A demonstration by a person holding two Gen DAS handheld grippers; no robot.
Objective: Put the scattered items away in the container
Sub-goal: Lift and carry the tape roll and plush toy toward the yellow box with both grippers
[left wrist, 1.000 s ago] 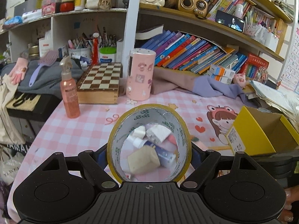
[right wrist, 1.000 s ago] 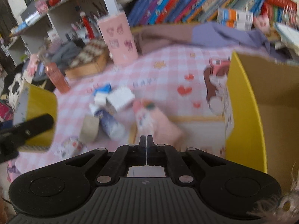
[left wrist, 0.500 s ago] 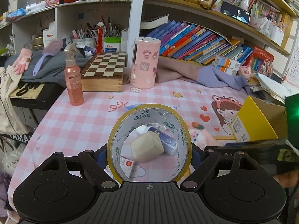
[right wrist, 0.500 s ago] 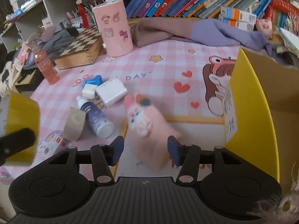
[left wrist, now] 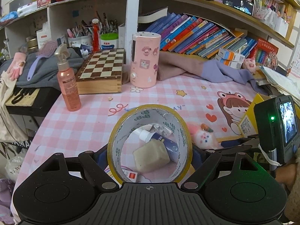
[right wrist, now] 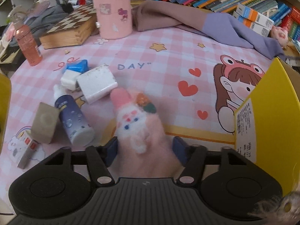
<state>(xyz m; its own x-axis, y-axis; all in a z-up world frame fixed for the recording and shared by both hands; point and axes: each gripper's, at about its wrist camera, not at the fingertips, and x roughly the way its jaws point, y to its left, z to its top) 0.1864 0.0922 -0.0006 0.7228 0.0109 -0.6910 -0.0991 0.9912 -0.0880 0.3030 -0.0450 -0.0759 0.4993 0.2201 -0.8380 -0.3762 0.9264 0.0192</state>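
My left gripper is shut on a yellow roll of tape, held above the table; the roll's edge shows in the right wrist view. My right gripper is open around a pink fluffy bunny glove, its pads apart on either side of it. The glove also shows in the left wrist view. The yellow cardboard box stands to the right. On the cloth lie a blue bottle, a white charger, a beige block and a small white-blue item.
A pink cylinder, a chessboard box, a pink spray bottle and purple cloth stand at the back of the table. A small red-white box lies at the front left. Bookshelves rise behind.
My right gripper went from shut to open and moved down around the pink glove. My left gripper kept hold of the tape and drifted slightly back.
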